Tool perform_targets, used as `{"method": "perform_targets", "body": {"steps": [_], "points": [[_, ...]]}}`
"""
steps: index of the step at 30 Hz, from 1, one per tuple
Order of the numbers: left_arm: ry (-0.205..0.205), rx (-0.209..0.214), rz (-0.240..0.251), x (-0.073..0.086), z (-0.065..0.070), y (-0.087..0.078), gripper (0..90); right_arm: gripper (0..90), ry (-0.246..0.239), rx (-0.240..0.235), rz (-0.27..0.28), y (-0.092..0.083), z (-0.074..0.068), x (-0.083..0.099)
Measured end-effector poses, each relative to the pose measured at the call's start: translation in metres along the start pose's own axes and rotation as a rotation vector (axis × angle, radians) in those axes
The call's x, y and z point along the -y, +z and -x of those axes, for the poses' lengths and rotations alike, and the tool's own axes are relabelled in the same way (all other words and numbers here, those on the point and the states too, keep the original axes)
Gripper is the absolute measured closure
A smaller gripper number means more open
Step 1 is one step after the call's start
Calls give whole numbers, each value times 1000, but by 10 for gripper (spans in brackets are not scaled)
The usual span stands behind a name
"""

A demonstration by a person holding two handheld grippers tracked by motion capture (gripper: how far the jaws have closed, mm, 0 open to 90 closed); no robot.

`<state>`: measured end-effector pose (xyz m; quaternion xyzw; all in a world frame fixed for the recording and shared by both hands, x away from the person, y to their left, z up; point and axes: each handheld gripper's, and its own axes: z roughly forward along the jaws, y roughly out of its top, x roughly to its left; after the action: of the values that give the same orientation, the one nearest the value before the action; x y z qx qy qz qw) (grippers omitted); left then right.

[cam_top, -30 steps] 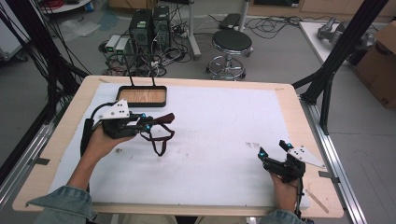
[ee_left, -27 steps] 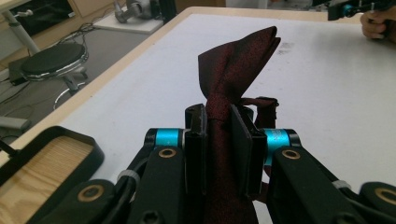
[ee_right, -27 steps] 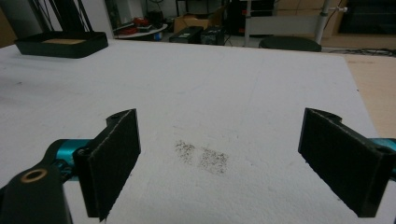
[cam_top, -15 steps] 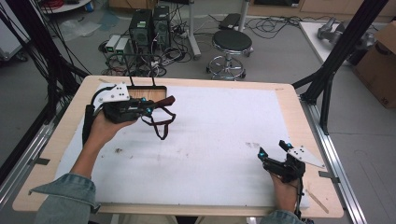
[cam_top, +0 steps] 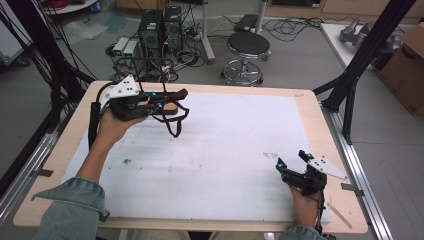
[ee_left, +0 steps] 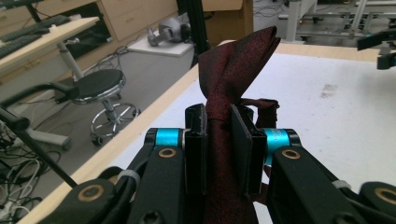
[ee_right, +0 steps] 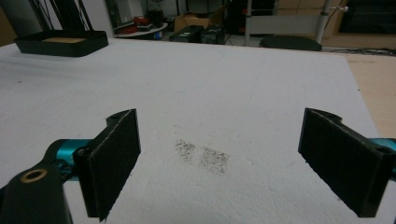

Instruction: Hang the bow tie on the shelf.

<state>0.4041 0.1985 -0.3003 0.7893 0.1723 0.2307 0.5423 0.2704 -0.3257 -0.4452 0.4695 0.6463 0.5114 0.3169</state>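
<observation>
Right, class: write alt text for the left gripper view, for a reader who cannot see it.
A dark red tie is clamped between the left gripper's two black jaws and rises in a fold above them. Beyond it lies a white-covered table, with a round black stool on the floor to its left.

You are working in a lab: behind your foam-covered table (cam_top: 240,145) stand computer towers (cam_top: 160,27) amid tangled floor cables (cam_top: 295,22), a round stool (cam_top: 248,44), black frame struts (cam_top: 365,55), a cardboard box (cam_top: 407,70) and wooden cabinets (ee_left: 135,18)
</observation>
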Motion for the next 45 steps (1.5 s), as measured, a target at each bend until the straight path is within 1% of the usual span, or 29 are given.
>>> {"method": "perform_targets", "body": {"steps": [5,6,7,8,14,15,18,21,22,24,25,28,29,31,32,33,34,35,36,38,39,43,45], "points": [[-8,-25,11,-4,-7,2,760,119,-2,0,0,0,0,0],[-1,-30,9,-5,-9,3,760,119,-1,-1,-1,0,0,0],[-2,-34,10,-6,-10,3,760,119,-6,0,3,1,0,0],[-8,-38,13,-7,-12,4,760,119,-5,-1,2,1,0,0],[-14,-74,21,-10,-24,9,761,119,-2,-3,2,1,0,0],[-24,-74,32,-10,-26,11,761,119,-2,-3,2,1,0,0],[-23,-85,28,-12,-33,14,761,118,-1,-5,4,1,1,0],[-31,-94,37,-13,-38,19,761,119,-1,-7,4,1,1,0],[-26,-101,35,-14,-40,23,761,119,-1,-6,3,1,0,0],[-31,-105,36,-15,-40,26,761,119,1,-8,0,1,0,0],[-35,-110,42,-15,-42,30,761,119,2,-9,-2,1,0,0],[-35,-115,52,-15,-44,35,761,119,-3,-8,-3,1,0,0],[-26,-135,43,-15,-45,40,761,119,-2,-8,-3,1,0,0],[-28,-142,48,-15,-46,42,761,119,-2,-7,-3,1,0,0],[-28,-167,59,-14,-49,46,761,119,-1,-8,-4,1,0,0],[-28,-167,59,-14,-49,46,761,119,-1,-8,-3,1,0,0],[-31,-186,61,-14,-50,47,761,119,0,-8,-2,1,0,0],[-49,-213,61,-13,-54,50,762,119,-1,-9,-3,1,0,0],[-49,-213,61,-13,-54,50,761,118,-2,-10,-3,1,0,0],[-67,-229,65,-11,-58,53,762,119,-1,-11,-3,1,0,0],[-67,-233,66,-11,-60,55,762,119,1,-12,-1,1,0,0],[-82,-272,70,-11,-66,62,761,119,1,-15,-2,1,0,0],[-77,-297,48,-11,-68,64,761,118,2,-15,-3,1,1,0]]}}
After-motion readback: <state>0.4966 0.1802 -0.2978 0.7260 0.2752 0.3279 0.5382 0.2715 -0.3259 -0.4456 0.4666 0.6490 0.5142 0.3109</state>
